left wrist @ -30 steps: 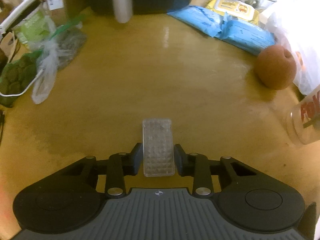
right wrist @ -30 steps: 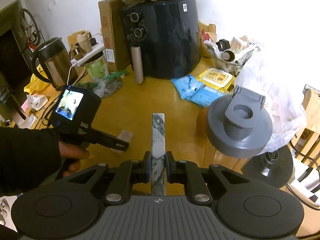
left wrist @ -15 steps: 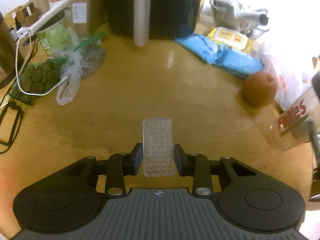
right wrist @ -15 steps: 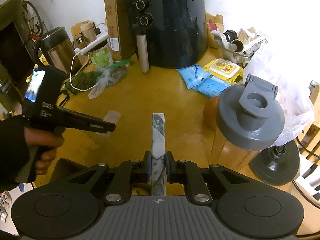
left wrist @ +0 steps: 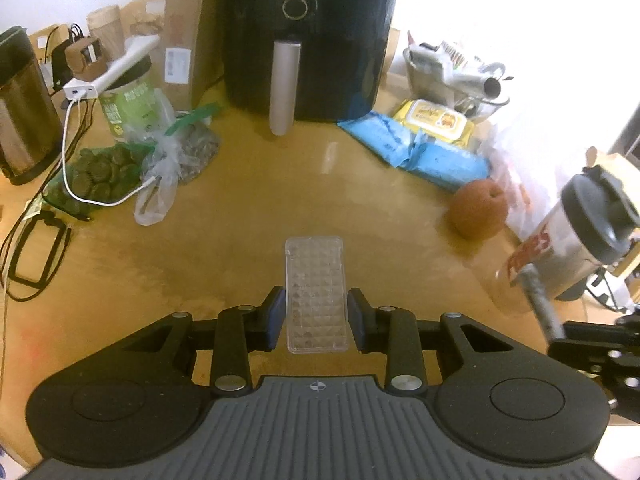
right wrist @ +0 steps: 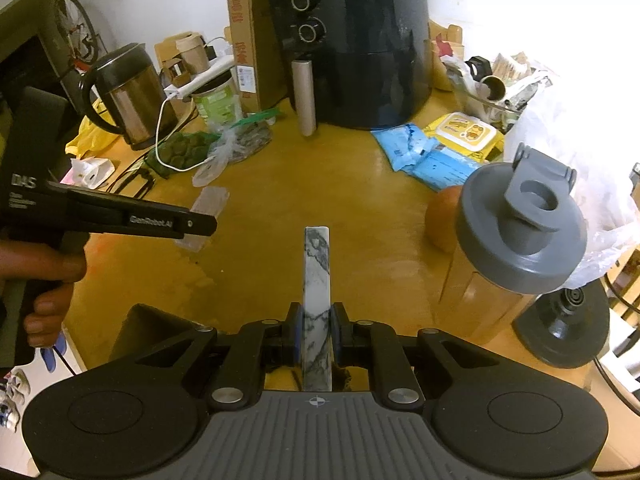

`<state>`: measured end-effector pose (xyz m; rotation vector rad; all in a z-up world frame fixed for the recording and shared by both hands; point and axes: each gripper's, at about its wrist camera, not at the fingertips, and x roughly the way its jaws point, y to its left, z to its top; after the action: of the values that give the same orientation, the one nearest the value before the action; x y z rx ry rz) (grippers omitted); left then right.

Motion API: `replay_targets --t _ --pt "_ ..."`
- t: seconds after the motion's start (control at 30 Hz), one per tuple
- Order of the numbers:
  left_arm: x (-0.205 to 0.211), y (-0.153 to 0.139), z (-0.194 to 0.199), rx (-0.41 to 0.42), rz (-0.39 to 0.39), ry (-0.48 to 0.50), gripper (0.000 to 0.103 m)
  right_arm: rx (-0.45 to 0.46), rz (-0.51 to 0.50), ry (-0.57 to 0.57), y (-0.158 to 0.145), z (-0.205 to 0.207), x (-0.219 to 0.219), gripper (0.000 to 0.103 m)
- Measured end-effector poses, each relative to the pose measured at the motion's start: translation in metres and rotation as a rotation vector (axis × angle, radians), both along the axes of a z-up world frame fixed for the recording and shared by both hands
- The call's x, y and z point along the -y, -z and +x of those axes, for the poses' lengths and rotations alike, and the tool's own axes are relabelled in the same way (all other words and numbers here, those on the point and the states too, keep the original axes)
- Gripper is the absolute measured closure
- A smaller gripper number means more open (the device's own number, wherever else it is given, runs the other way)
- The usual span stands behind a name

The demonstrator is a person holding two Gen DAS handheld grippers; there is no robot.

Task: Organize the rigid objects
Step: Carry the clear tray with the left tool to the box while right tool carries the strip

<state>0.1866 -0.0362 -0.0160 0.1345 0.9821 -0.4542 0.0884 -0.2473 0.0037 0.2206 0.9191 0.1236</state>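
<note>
Left wrist view: the left claw (left wrist: 316,316) grasps a clear studded block (left wrist: 315,292) above the desk (left wrist: 248,200), long axis pointing away toward the black air fryer (left wrist: 312,32).
Right wrist view: the right claw (right wrist: 317,336) clamps a marble bar (right wrist: 317,280), pointing forward; "GenRobot.AI" reads on the left claw's finger

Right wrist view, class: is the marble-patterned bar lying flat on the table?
No, the marble bar is clamped between the pads of the right gripper, held up above the yellow table.
</note>
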Motion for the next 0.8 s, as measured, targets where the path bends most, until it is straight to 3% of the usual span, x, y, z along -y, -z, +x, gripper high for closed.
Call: replay_targets --t 0.4,0.8 --pt "-0.023 -0.021 -0.03 0.01 -0.053 -0.01 0.07 -0.001 0.013 -0.021 -0.002 0.0 -0.009 0.086" --pt "-0.044 -0.022 -0.066 -0.044 -0.111 0.008 0.07 -0.011 0.025 -0.019 -0.001 -0.004 -0.016 0.086"
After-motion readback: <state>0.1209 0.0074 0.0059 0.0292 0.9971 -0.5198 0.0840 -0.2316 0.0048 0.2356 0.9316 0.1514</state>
